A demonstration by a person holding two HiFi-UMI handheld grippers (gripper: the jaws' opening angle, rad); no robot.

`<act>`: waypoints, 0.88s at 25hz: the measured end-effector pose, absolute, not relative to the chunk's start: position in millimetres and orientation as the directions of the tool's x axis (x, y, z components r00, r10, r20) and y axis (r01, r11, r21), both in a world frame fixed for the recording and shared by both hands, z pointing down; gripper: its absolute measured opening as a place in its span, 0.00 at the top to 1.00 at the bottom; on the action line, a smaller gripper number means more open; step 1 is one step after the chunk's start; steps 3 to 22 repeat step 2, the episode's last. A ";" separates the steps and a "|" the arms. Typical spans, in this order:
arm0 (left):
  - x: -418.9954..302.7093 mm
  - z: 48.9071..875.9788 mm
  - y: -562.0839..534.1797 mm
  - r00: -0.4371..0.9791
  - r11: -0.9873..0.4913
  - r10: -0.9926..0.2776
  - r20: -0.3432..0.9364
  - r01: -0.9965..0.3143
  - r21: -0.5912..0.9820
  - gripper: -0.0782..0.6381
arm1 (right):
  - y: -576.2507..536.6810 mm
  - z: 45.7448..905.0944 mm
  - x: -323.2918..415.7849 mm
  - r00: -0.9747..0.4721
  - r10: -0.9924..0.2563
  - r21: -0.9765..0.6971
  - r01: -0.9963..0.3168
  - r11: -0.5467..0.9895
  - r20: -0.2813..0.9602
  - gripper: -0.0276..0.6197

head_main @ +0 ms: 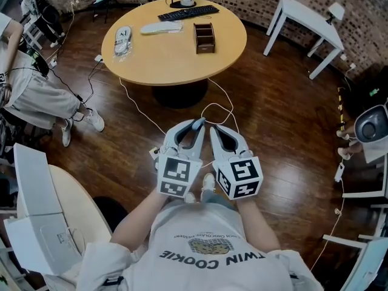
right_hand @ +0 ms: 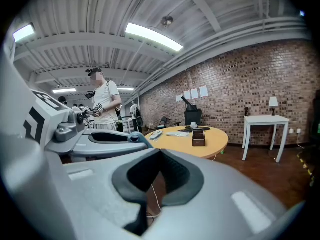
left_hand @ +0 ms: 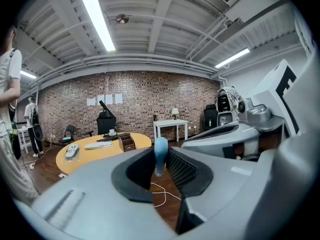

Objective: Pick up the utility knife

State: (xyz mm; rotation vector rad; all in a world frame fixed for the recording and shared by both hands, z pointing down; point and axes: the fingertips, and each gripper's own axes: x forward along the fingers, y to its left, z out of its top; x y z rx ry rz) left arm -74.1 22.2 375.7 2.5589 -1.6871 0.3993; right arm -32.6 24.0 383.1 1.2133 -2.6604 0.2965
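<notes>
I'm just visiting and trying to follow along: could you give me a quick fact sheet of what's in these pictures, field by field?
Setting: room with brick wall and wooden floor
Person: holds left gripper and right gripper side by side near the chest
Jaws: both closed, nothing between them
Table: round, ahead, apart from both grippers
On table: keyboard, wooden box, long white object, bagged item
Knife: too small to pick out
</notes>
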 end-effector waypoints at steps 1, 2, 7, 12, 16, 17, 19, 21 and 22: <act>-73.7 375.8 24.3 0.373 -0.405 -0.896 0.241 -0.909 -0.099 0.79 | 26.2 382.9 -32.6 -0.642 -0.720 -0.096 -0.760 0.642 0.264 0.95; -73.4 375.9 26.4 0.374 -0.406 -0.896 0.240 -0.908 -0.099 0.79 | 28.3 382.8 -32.7 -0.641 -0.720 -0.095 -0.761 0.642 0.264 0.95; -73.4 375.9 26.4 0.374 -0.406 -0.896 0.240 -0.908 -0.099 0.79 | 28.3 382.8 -32.7 -0.641 -0.720 -0.095 -0.761 0.642 0.264 0.95; -73.4 375.9 26.4 0.374 -0.406 -0.896 0.240 -0.908 -0.099 0.79 | 28.3 382.8 -32.7 -0.641 -0.720 -0.095 -0.761 0.642 0.264 0.95; -73.4 375.9 26.4 0.374 -0.406 -0.896 0.240 -0.908 -0.099 0.79 | 28.3 382.8 -32.7 -0.641 -0.720 -0.095 -0.761 0.642 0.264 0.95; -73.4 375.9 26.4 0.374 -0.406 -0.896 0.240 -0.908 -0.099 0.79 | 28.3 382.8 -32.7 -0.641 -0.720 -0.095 -0.761 0.642 0.264 0.95; -73.4 375.9 26.4 0.374 -0.406 -0.896 0.240 -0.908 -0.099 0.79 | 28.3 382.8 -32.7 -0.641 -0.720 -0.095 -0.761 0.642 0.264 0.95; -73.4 375.9 26.4 0.374 -0.406 -0.896 0.240 -0.908 -0.099 0.79 | 28.3 382.8 -32.7 -0.641 -0.720 -0.095 -0.761 0.642 0.264 0.95; -73.4 375.9 26.4 0.374 -0.406 -0.896 0.240 -0.908 -0.099 0.79 | 28.3 382.8 -32.7 -0.641 -0.720 -0.095 -0.761 0.642 0.264 0.95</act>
